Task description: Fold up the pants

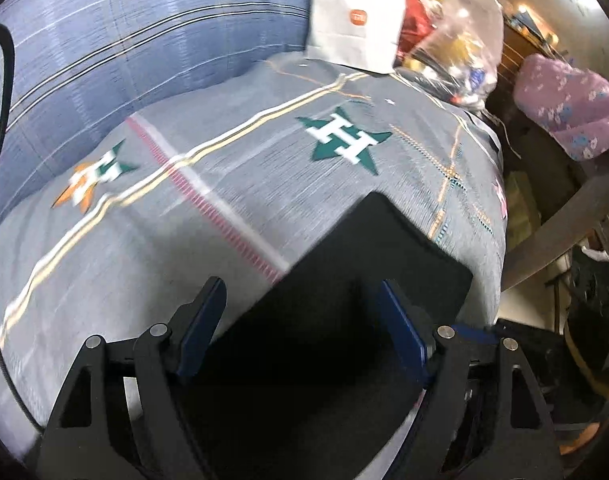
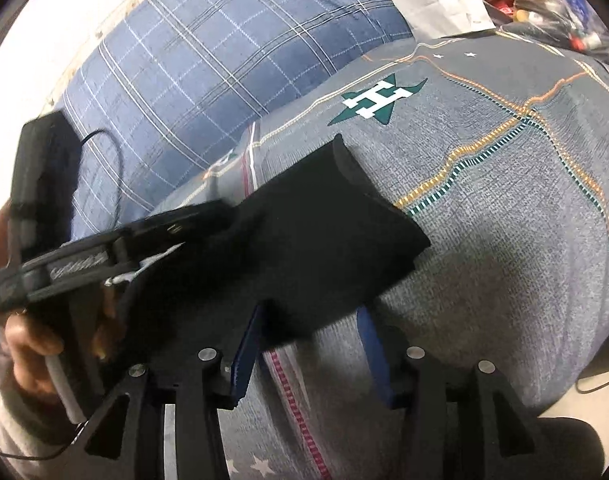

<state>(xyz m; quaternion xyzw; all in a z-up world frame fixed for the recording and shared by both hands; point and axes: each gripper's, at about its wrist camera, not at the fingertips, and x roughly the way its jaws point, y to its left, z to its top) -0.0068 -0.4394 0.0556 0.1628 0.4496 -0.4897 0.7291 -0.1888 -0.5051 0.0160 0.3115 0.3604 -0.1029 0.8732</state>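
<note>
The black pants (image 1: 344,300) lie folded into a compact dark rectangle on the grey patterned bedcover (image 1: 184,220). My left gripper (image 1: 300,312) is open, its blue-padded fingers (image 1: 202,328) spread above the near part of the pants. In the right wrist view the pants (image 2: 304,240) lie ahead and to the left. My right gripper (image 2: 308,336) is open, just at the pants' near edge, holding nothing. The left gripper (image 2: 208,216) reaches in from the left over the pants there, with the hand that holds it showing.
A blue plaid pillow (image 1: 124,40) lies at the back left. A white paper bag (image 1: 356,16) and a clear plastic bag of items (image 1: 460,48) stand at the bed's far end. A pink floral cloth (image 1: 568,108) lies off the bed to the right. A black cable (image 1: 0,120) runs along the left.
</note>
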